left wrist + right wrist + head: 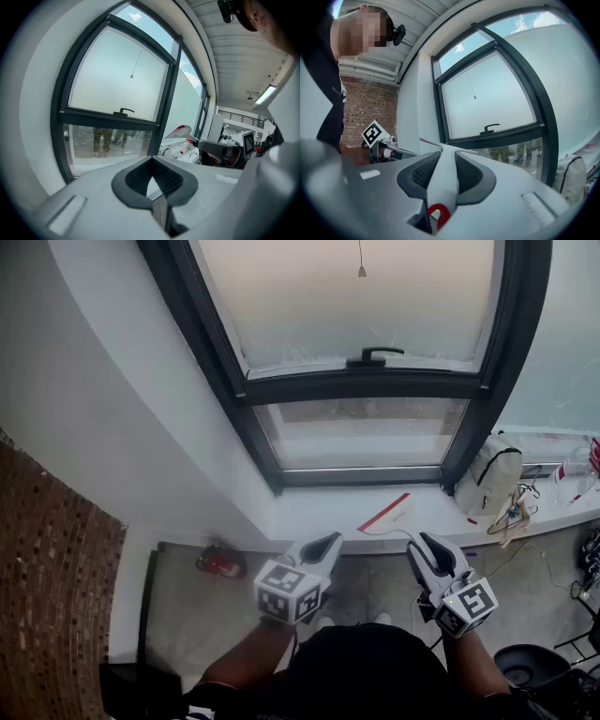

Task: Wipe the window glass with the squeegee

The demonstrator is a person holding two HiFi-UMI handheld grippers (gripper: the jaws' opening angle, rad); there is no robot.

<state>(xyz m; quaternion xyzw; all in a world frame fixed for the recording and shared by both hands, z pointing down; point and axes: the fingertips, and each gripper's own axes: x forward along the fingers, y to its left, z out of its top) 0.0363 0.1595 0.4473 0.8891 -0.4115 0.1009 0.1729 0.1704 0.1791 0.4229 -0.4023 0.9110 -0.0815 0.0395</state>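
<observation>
Right gripper (424,544) is clamped on the white plastic handle of a white squeegee with red-edged blade (386,514). The right gripper view shows that handle (442,185) pinched between the ribbed dark pads, its red hanging hole near the camera. The blade end sits over the white window sill (319,512), below the lower pane, not on the glass. Left gripper (330,540) is held just beside the right one, both low in front of the person. Its jaws are pressed together at the tips with nothing between them, only the hollow between the pads (161,180) showing. Dark-framed window glass (356,296) has a frosted upper pane with a black handle (375,355) on its bottom rail. White fabric bag with black trim (487,484) stands on the sill at right. Red-brown brick wall (47,568) at left
</observation>
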